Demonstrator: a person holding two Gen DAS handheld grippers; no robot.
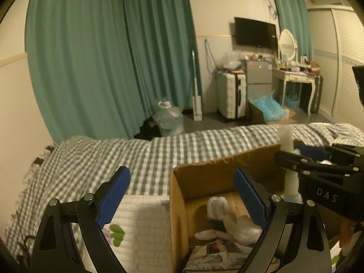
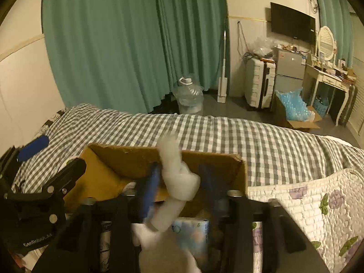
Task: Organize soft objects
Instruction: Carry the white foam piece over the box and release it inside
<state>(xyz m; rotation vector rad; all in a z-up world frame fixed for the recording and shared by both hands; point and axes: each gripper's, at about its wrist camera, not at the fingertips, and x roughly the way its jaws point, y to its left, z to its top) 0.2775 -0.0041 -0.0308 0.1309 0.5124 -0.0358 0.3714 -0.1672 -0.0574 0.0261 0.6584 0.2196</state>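
Brown cardboard box (image 1: 218, 175) sits on the checked bedspread (image 1: 113, 157). Only the left wrist view looks down inside it, showing a white plush toy (image 1: 227, 218) lying on printed fabric at 5 o'clock. The right wrist view shows a knotted white soft object (image 2: 179, 182) hanging at centre over the box. The right gripper (image 2: 179, 184) looks parted, and motion blur hides whether either pad touches the object. The left gripper (image 1: 182, 198) stands wide apart, empty, straddling the box's near-left corner. A flowered quilt (image 2: 307, 207) lies at 4 o'clock.
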